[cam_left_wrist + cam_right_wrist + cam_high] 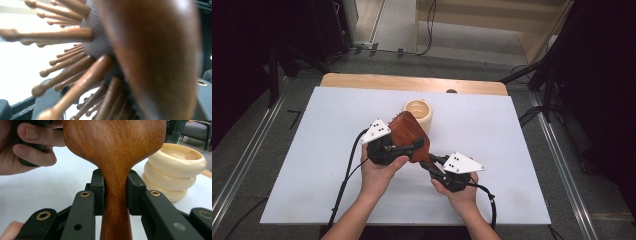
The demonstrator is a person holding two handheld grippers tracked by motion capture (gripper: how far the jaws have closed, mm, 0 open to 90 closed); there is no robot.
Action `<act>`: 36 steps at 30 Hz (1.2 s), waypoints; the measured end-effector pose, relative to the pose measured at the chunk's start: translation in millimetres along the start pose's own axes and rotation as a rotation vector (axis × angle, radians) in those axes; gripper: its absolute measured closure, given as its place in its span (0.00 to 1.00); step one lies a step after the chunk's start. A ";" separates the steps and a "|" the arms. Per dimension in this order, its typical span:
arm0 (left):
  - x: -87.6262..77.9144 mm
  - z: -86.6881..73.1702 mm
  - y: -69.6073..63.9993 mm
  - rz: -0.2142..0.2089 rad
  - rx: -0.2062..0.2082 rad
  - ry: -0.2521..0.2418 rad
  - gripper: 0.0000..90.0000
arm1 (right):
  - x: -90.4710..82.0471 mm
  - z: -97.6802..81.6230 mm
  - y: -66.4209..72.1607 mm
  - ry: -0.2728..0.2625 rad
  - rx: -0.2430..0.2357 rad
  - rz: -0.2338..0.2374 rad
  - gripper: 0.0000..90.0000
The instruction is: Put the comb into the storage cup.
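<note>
Hairbrush (408, 134) hangs above mid-table, long axis running from 11 to 5 o'clock; right gripper (115, 192) clamps its handle, left gripper (399, 149) pinches its head, cream cup (418, 112) at 12 o'clock.

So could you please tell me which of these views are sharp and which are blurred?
Left gripper view: the brush sits too close, so its back and bristles are blurred. Right gripper view: handle grain and cup are sharp. High view: evenly lit, soft, dark at the sides.
</note>
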State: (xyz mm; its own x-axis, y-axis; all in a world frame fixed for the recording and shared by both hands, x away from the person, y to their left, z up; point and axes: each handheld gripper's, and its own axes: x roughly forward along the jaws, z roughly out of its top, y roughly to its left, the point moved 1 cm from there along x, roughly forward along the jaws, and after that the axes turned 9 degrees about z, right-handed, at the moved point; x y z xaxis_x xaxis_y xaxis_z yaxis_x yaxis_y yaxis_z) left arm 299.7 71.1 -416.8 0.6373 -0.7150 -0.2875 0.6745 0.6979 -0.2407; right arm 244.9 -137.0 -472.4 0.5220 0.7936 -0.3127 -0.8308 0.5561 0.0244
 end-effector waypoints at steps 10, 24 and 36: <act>1.1 3.5 2.0 -0.094 -0.036 0.038 0.55 | 4.0 -1.8 -1.4 -0.005 0.017 -0.008 0.78; -5.2 10.0 -1.3 -0.131 0.006 0.014 0.64 | 0.6 6.1 -7.9 -0.068 0.083 0.070 0.39; -1.7 12.6 2.6 -0.142 0.005 0.026 0.65 | -14.3 -1.3 -18.4 -0.076 0.149 0.054 0.00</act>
State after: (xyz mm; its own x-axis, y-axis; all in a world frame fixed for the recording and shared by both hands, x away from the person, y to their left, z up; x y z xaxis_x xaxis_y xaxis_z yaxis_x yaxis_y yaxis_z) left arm 305.0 73.6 -405.2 0.5256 -0.8051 -0.2748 0.7591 0.5897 -0.2757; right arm 252.5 -158.8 -469.6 0.4951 0.8367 -0.2342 -0.8232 0.5379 0.1817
